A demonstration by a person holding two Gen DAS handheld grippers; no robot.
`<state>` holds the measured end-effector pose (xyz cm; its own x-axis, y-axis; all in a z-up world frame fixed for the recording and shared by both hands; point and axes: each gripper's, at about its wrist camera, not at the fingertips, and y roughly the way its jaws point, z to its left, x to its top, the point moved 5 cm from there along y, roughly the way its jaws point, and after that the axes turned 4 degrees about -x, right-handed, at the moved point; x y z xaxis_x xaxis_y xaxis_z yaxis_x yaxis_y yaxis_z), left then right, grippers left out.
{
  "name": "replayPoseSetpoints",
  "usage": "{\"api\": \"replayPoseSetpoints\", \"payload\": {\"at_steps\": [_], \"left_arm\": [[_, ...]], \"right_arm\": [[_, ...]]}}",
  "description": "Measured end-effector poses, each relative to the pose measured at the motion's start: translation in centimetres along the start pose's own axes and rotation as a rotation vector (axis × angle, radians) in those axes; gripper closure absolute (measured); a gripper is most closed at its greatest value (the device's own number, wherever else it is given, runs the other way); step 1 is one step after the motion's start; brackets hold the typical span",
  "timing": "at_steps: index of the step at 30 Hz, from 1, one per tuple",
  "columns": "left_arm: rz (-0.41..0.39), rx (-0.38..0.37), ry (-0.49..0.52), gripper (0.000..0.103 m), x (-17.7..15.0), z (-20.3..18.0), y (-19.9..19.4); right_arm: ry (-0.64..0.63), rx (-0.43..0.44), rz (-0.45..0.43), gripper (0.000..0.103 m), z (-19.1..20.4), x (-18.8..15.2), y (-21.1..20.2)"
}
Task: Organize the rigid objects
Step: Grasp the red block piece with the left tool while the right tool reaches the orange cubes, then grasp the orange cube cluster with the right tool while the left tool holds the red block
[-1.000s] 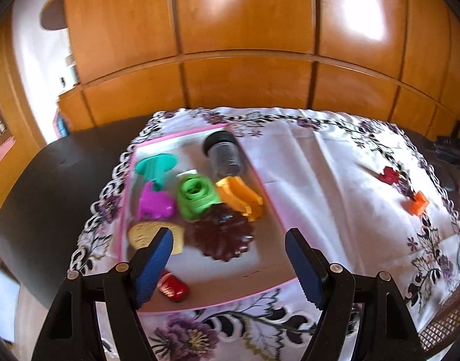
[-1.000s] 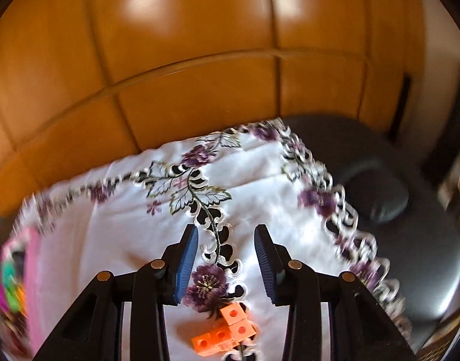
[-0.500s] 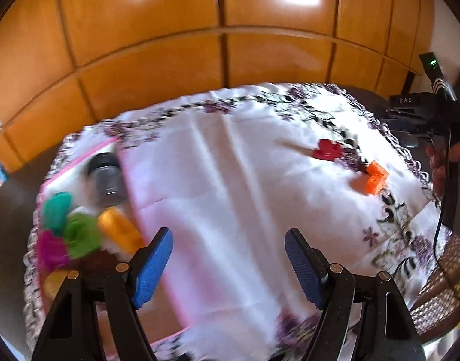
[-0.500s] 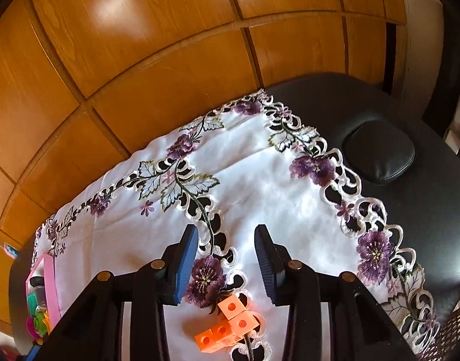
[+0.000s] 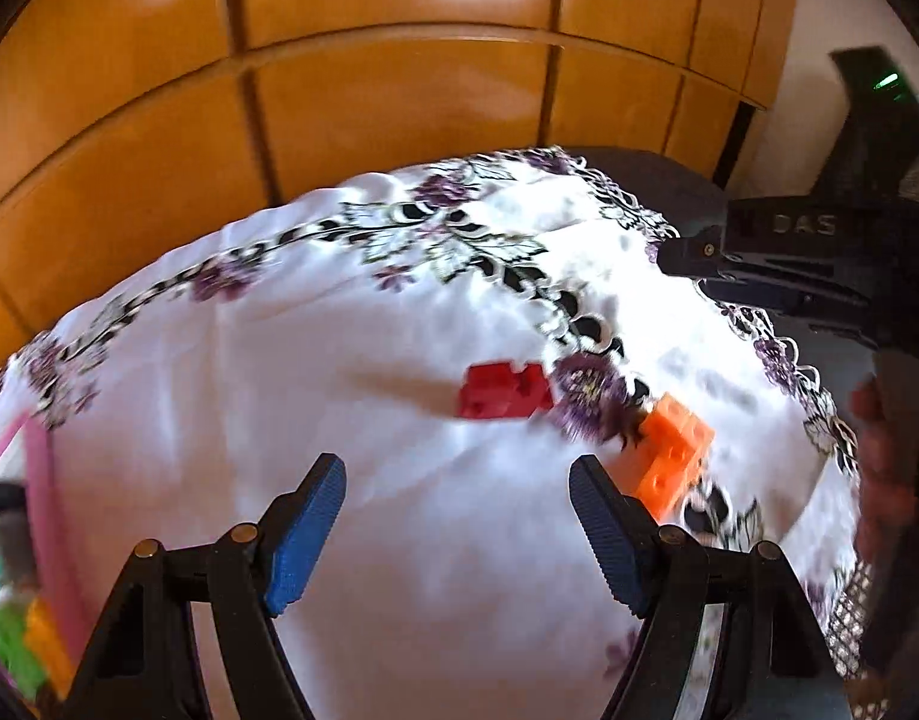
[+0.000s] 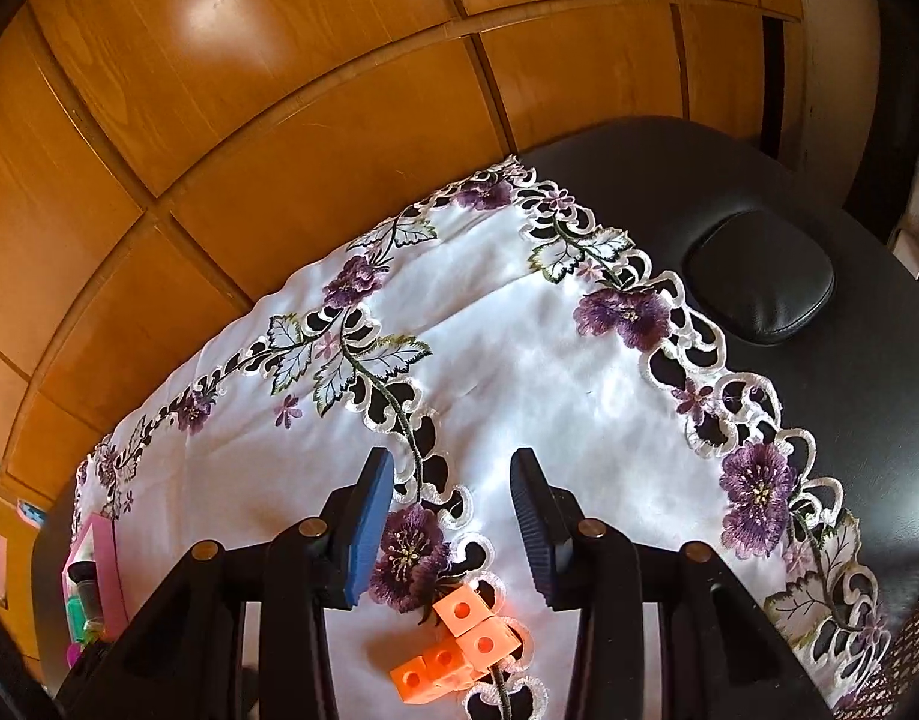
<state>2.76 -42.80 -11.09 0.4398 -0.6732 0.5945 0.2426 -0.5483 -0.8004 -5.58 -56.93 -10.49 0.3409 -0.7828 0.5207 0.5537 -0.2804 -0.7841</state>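
Note:
A red block piece (image 5: 504,390) lies on the white embroidered cloth (image 5: 279,390), just beyond my left gripper (image 5: 456,480), which stands open and empty above the cloth. An orange cluster of cubes (image 5: 675,450) rests right of the red piece, by the right fingertip. In the right wrist view the orange cubes (image 6: 459,642) lie low in the frame, behind the tips of my right gripper (image 6: 453,468), whose jaws are open with only cloth between them. The pink tray (image 5: 39,510) with several toys shows at the far left, and small in the right wrist view as the tray (image 6: 108,564).
The cloth (image 6: 519,360) covers a black padded table (image 6: 819,390) with a raised cushion (image 6: 759,276). A wooden panelled wall (image 5: 399,90) stands close behind. The other handheld gripper body (image 5: 789,276) and a hand (image 5: 879,450) fill the right side of the left wrist view.
The left gripper swung right, away from the pink tray, and now faces the red and orange pieces. The right gripper stayed in place over the orange cubes and rolled slightly.

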Motion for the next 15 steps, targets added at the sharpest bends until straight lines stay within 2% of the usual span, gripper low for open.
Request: {"api": "replayPoseSetpoints", "payload": {"at_steps": [9,10,11,12,15], "left_arm": [[0.046,0.015,0.023,0.023,1.8,-1.4,5.2],[0.054,0.014,0.016,0.028,1.9,-1.2,5.8],[0.07,0.001,0.004,0.037,1.9,-1.1,6.4],[0.093,-0.02,-0.006,0.055,1.8,-1.0,7.0],[0.062,-0.038,-0.011,0.055,1.8,-0.7,6.5]], "right_arm": [[0.012,0.019,0.006,0.063,0.0,0.0,0.2],[0.014,0.021,0.008,0.063,0.0,0.0,0.2],[0.013,0.022,0.009,0.062,0.0,0.0,0.2],[0.011,0.023,0.01,0.062,0.0,0.0,0.2],[0.005,0.02,0.013,0.062,0.1,0.0,0.4]]}}
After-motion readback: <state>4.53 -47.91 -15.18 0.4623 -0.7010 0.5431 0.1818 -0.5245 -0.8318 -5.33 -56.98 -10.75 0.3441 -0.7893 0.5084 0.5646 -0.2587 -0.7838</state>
